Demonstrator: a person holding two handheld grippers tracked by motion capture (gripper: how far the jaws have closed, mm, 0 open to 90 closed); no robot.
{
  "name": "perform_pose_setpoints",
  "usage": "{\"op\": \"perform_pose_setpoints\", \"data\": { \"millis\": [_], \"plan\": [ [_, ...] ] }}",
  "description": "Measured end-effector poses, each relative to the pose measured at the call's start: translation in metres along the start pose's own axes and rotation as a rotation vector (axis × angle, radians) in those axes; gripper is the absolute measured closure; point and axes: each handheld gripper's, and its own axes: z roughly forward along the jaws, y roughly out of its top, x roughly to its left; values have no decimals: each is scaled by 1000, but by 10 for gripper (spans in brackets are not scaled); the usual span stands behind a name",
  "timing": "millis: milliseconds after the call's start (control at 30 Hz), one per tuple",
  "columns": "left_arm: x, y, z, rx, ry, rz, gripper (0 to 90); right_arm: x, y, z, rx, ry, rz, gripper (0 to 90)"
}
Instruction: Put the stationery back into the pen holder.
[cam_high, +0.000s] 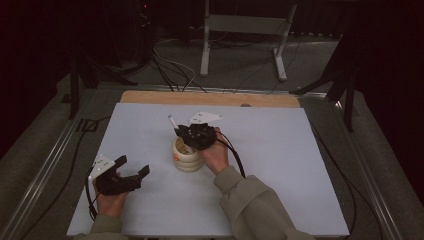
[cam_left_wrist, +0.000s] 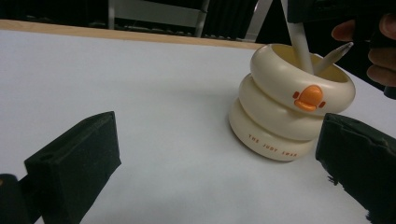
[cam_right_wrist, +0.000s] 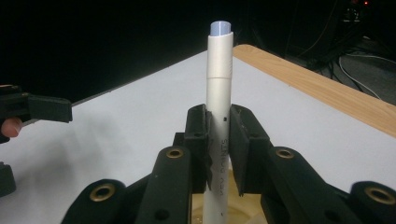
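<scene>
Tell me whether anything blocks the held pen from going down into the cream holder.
Nothing visible blocks it. The right hand-held gripper is clamped on the white pen, whose lower end is already inside the mouth of the cream holder. A second pen leans against the holder's rim beside it, leaving room.

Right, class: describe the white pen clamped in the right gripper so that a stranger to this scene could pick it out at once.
Start at the white table top and find the cream ring-stacked pen holder with an orange duck face near its middle. Above it, the right gripper clamps a white plastic pen upright. Unlike the second pen leaning loose in the holder, it is held and shows a bluish end cap.
</scene>
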Motion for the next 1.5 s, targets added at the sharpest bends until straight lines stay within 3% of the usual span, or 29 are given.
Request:
{"op": "perform_pose_setpoints", "data": {
  "millis": [433, 600, 1500],
  "plan": [
    [0, 0, 0, -1, 1, -1, 2, 2, -4, -2, 42, 11, -34, 777],
    [0, 0, 0, -1, 1, 0, 2, 8, -4, -4, 80, -17, -75, 779],
    [0, 0, 0, 2, 4, 1, 2, 5, -18, -4, 141, -16, 11, 782]
  ]
}}
